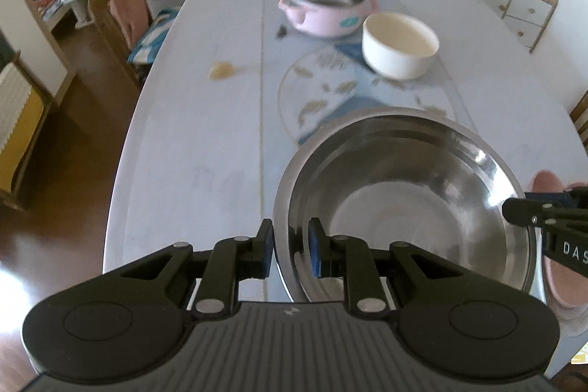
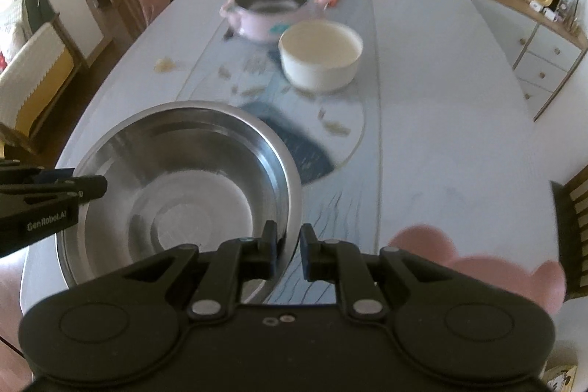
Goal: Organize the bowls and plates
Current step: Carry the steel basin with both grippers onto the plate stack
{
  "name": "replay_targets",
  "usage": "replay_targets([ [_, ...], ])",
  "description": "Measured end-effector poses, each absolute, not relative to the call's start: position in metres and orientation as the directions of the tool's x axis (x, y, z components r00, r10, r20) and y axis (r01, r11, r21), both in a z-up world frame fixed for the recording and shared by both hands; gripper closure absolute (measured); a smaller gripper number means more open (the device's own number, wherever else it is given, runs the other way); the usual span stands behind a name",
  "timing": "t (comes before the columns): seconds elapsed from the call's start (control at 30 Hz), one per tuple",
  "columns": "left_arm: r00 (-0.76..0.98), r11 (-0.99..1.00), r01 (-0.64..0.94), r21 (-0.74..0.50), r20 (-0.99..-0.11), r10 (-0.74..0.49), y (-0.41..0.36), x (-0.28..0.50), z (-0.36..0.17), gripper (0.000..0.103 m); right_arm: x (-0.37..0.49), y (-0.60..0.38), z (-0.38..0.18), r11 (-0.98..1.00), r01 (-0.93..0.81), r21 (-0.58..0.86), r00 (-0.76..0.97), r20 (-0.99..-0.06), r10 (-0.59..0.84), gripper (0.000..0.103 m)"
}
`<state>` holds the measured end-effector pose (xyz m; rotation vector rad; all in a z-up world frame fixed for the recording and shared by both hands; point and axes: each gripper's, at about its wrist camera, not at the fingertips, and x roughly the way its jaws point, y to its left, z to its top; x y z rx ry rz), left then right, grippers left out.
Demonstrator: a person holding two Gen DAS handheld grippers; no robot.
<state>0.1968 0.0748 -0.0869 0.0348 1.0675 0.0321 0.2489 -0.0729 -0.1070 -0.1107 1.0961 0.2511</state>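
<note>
The big pale surface [image 1: 205,142] holds everything. On it lies a round mat [image 1: 323,98] with leaf shapes.

The biggest dish is the shiny metal bowl [image 1: 404,201], at the near end of the surface and partly over the mat. The left claw [image 1: 290,245] bites the bowl's left rim: one finger is outside the wall and one is inside, and the gap is just wide enough for the thin metal. The right claw [image 2: 288,248] does the same on the bowl's right rim, with its left finger inside the bowl and its right finger outside. Both claws are squeezed on the rim, one on each side of the bowl.

Farther away stands a pink pot [image 1: 323,6] with small handles. Just beside it, a bit closer, sits a white bowl [image 1: 400,45], well apart from both claws.
</note>
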Motion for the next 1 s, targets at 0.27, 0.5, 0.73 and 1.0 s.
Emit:
replay_targets([
  [0.27, 0.463, 0.998, -0.021, 0.063, -0.884, 0.065, 0.084, 0.167, -0.11, 0.084, 0.224, -0.062, -0.13, 0.959, -0.276, 0.058, 0.384, -0.908, 0.165, 0.089],
  [0.5, 0.434, 0.997, -0.053, 0.053, -0.898, 0.07, 0.091, 0.146, -0.125, 0.084, 0.205, -0.054, -0.141, 0.947, -0.317, 0.051, 0.359, -0.918, 0.169, 0.089],
  [0.73, 0.415, 0.998, -0.047, 0.043, -0.908, 0.059, 0.092, 0.13, -0.135, 0.084, 0.2, -0.057, -0.152, 0.944, -0.319, 0.079, 0.301, -0.937, 0.18, 0.089],
  [1.0, 0.375, 0.999, -0.039, 0.03, -0.926, 0.042, 0.096, 0.121, -0.141, 0.084, 0.196, -0.057, -0.154, 0.932, -0.346, 0.11, 0.239, -0.95, 0.201, 0.086],
])
